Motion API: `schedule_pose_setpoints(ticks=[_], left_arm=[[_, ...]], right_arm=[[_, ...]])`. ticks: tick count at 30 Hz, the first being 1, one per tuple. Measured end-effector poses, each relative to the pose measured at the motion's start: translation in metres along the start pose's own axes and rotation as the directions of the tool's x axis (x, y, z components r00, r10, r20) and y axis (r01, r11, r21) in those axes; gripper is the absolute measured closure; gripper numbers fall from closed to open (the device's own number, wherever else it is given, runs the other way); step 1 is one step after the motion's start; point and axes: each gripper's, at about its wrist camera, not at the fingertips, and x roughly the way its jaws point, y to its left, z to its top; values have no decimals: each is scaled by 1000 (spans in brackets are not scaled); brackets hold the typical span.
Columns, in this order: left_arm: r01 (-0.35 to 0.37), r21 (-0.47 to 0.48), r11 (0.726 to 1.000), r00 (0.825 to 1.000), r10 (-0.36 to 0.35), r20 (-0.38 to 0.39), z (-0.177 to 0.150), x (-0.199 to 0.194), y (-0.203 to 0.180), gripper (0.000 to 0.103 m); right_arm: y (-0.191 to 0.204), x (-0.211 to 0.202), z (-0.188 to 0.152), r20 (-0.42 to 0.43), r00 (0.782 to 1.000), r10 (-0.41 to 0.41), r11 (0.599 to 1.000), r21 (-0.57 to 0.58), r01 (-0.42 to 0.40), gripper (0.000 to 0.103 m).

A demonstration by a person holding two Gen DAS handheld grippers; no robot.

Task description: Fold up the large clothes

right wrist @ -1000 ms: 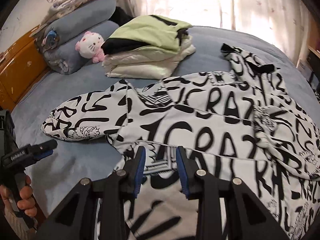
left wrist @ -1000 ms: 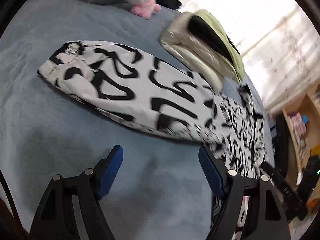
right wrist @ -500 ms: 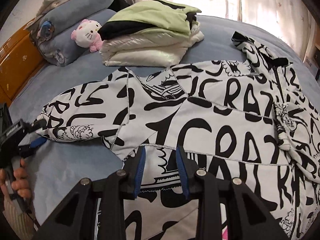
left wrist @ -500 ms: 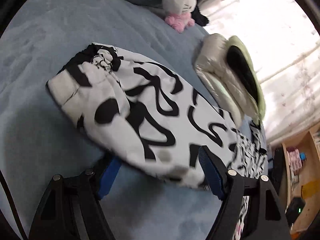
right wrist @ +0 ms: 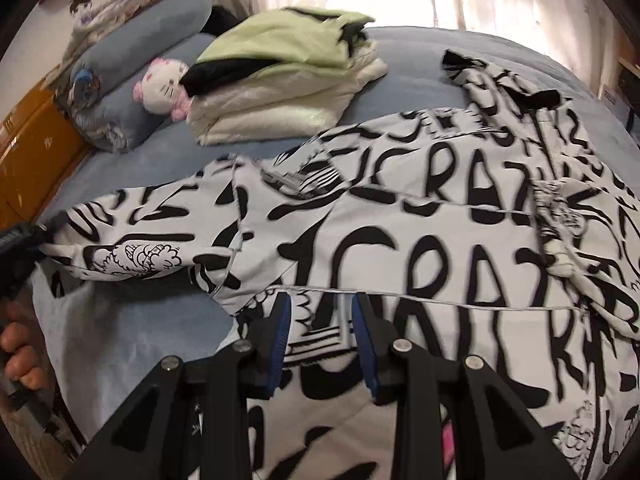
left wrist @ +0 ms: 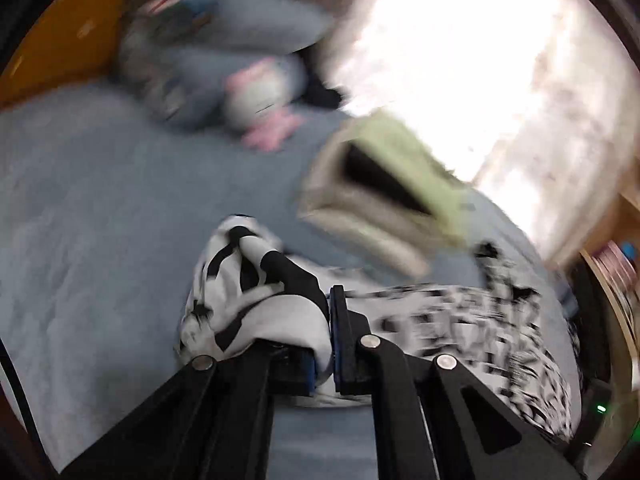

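Our left gripper (left wrist: 326,344) has just clamped its jaws on the cuff of the sleeve (left wrist: 256,300), lifting it off the blue bed (left wrist: 88,216). The black-and-white lettered hoodie (right wrist: 420,240) lies spread across the bed's near half. Our right gripper (right wrist: 322,344) rests on its hem, jaws partly apart; whether they pinch fabric, we cannot tell. Folded clothes (right wrist: 288,76) sit toward the far edge.

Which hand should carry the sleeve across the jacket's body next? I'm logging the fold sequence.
Left. The left claw has just closed on the cuff of the black-and-white lettered jacket's sleeve. The right claw sits part-open over the jacket's body, so it looks better suited to steadying.
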Motion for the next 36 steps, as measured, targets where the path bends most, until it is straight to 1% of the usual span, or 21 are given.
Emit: schedule_pose_setpoints(ticks=[3, 4, 5, 7, 8, 10, 12, 14, 16, 17, 18, 19, 20, 21, 23, 26, 29, 30, 32, 34, 36], left_arm=[[89, 103, 991, 996, -92, 24, 5, -12, -69, 99], [130, 148, 980, 991, -135, 23, 3, -14, -99, 99], [161, 176, 971, 986, -166, 16, 0, -17, -119, 99], [245, 247, 937, 969, -244, -36, -14, -13, -172, 99], [269, 274, 924, 963, -261, -66, -23, -11, -192, 99], [310, 321, 895, 950, -278, -144, -47, 2, -233, 98], [346, 365, 864, 932, -271, -241, -81, 19, -272, 93], [369, 395, 842, 912, -246, -327, -114, 36, -299, 85], [388, 402, 830, 889, -222, -399, -141, 47, -316, 68], [395, 398, 828, 881, -218, -420, -149, 51, -317, 63], [399, 396, 827, 874, -212, -437, -155, 52, -320, 53], [399, 396, 827, 871, -207, -445, -159, 50, -320, 46], [397, 398, 827, 872, -205, -444, -161, 48, -317, 44], [389, 404, 828, 879, -202, -432, -160, 44, -316, 43], [354, 418, 837, 898, -181, -400, -152, 37, -308, 42], [294, 409, 864, 924, -148, -352, -138, 33, -289, 41], [229, 386, 893, 943, -105, -316, -127, 31, -267, 40], [210, 380, 901, 946, -89, -311, -125, 33, -259, 38], [169, 363, 916, 950, -53, -309, -124, 37, -245, 37], [145, 346, 927, 946, -28, -322, -124, 43, -232, 37], [131, 327, 936, 941, -13, -337, -125, 50, -221, 37]], right_arm=[[-25, -26, -2, 53, 998, -15, 999, 28, 14, 72], [-35, -36, -4, 73, 997, -26, 999, 40, 24, 72], [-44, -43, -5, 88, 995, -37, 998, 50, 33, 72], [-70, -63, -9, 123, 990, -71, 994, 86, 61, 72], [-81, -69, -12, 134, 987, -85, 992, 104, 71, 72], [-112, -85, -18, 154, 981, -118, 983, 155, 94, 72], [-138, -96, -25, 159, 977, -146, 974, 198, 113, 72], [-163, -106, -34, 152, 974, -168, 964, 233, 130, 71], [-183, -112, -42, 139, 973, -182, 956, 255, 143, 71], [-193, -114, -47, 134, 975, -177, 954, 266, 137, 71], [-198, -116, -52, 132, 977, -170, 953, 274, 129, 71], [-206, -118, -56, 130, 978, -161, 952, 283, 119, 71], [-210, -117, -58, 129, 980, -153, 952, 285, 111, 71], [-212, -117, -59, 128, 981, -146, 953, 285, 105, 70], [-214, -115, -59, 128, 984, -128, 955, 282, 88, 59], [-213, -110, -57, 129, 988, -82, 962, 271, 44, 56], [-212, -103, -55, 110, 993, -44, 963, 269, 13, 56], [-214, -98, -53, 102, 994, -25, 961, 278, -4, 56], [-218, -87, -50, 78, 997, 17, 951, 306, -40, 56], [-225, -73, -45, 57, 996, 65, 934, 348, -81, 56], [-231, -60, -41, 35, 995, 94, 914, 394, -100, 56]])
